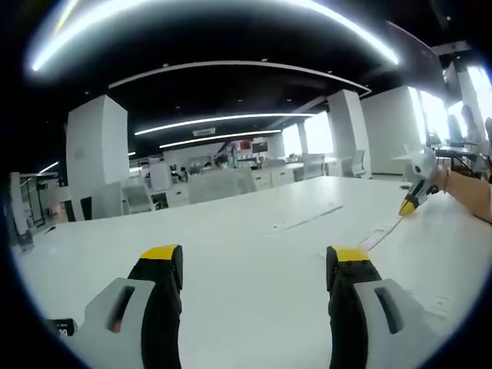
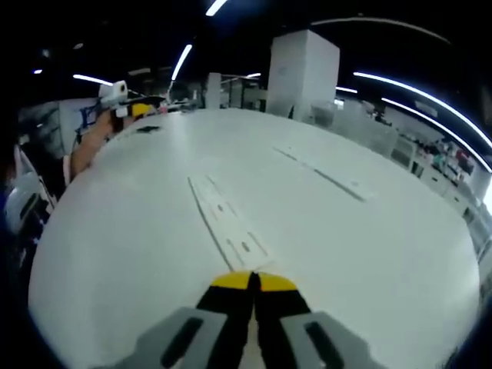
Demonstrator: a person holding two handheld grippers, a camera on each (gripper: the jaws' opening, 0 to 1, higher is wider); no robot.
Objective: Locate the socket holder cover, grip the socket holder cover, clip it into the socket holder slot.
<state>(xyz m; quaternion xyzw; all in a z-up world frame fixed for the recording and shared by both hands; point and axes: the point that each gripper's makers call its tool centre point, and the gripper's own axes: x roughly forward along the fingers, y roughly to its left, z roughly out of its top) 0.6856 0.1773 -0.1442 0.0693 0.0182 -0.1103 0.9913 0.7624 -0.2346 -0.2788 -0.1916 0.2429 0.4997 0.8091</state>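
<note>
table: big white top (image 1: 231, 238), pretty much bare, runs way back toward the room in both views
strips: flat white strips lying on it; a long one with small slots (image 2: 227, 223) runs straight away from the right gripper's tips, another thin one (image 2: 323, 177) sits further right, well apart from the first
cover: honestly can't tell which of these strips is the cover or the holder, all the same white and flat
left gripper: (image 1: 257, 265) yellow-tipped jaws wide apart, nothing between them, low over bare table
right gripper: (image 2: 252, 283) jaws pressed together, can't make out anything pinched in there; tips sit just at the near end of the slotted strip
other gripper: the right one also shows at the right edge of the left gripper view (image 1: 415, 196), held by a hand
room: dark ceiling with long curved light strips (image 1: 223, 119), white square pillars (image 1: 96, 154), desks and chairs in the back
</note>
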